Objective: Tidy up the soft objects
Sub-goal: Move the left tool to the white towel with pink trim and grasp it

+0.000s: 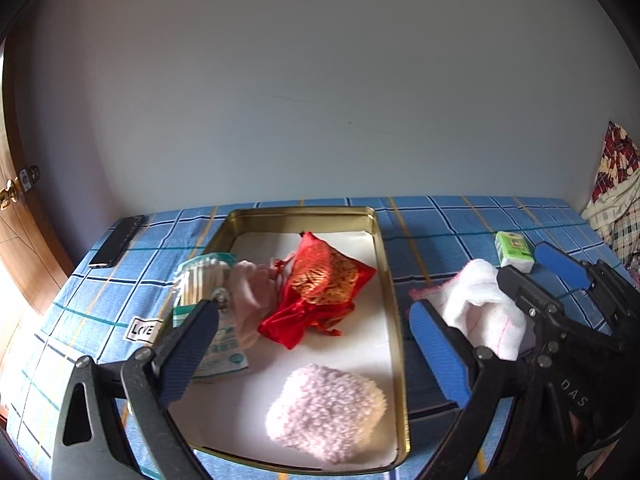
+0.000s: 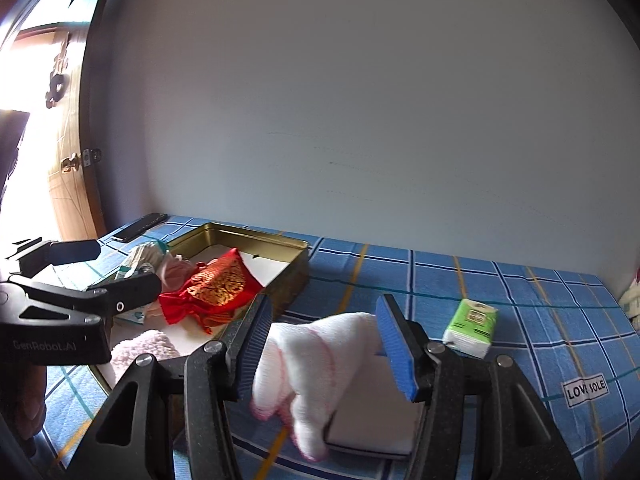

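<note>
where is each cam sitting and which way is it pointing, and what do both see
Left wrist: on the left gripper, angled down over the gold tray, its own fingers around a pack of cotton swabs; the right gripper shows at right.
Right wrist: on the right gripper, angled down at the blue checked cloth, jaws on a white cloth; the left gripper shows at left.
Shared: tray, red pouch, green tissue pack.

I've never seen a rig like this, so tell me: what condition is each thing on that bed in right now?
Gold tin tray: lidless, paper-lined.
Red pouch: crumpled, inside tray.
Fluffy pink item: lying in tray's near end.
Cotton swab pack: at tray's left edge, at the left gripper.
White cloth: bunched, clamped by right gripper, jaws half closed.
Green tissue pack: sealed, outside tray.
</note>
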Motion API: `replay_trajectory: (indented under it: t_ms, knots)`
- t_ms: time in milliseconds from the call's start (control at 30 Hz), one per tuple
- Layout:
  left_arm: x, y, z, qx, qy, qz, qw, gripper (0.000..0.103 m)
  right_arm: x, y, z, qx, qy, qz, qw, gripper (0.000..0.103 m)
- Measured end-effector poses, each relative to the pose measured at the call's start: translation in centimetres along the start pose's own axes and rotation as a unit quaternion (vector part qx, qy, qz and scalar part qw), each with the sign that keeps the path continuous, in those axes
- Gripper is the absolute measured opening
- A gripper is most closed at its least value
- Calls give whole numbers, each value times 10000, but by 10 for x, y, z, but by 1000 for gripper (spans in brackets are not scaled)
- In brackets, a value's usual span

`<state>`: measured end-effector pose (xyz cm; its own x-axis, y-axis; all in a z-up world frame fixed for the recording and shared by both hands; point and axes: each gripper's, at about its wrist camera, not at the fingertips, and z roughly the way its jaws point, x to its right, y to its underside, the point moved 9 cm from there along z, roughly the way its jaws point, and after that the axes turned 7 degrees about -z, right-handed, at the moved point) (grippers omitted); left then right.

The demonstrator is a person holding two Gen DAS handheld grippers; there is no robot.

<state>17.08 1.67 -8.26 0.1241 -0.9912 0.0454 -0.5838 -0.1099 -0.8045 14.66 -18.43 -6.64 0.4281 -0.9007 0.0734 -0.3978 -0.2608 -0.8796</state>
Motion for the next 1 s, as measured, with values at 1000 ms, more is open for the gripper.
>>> replay_trajectory:
  t_ms: [1000]
  knots:
    - [87,12,21,-163,427,488,9978,98,95,37,0,-405,693,1094,9907,58]
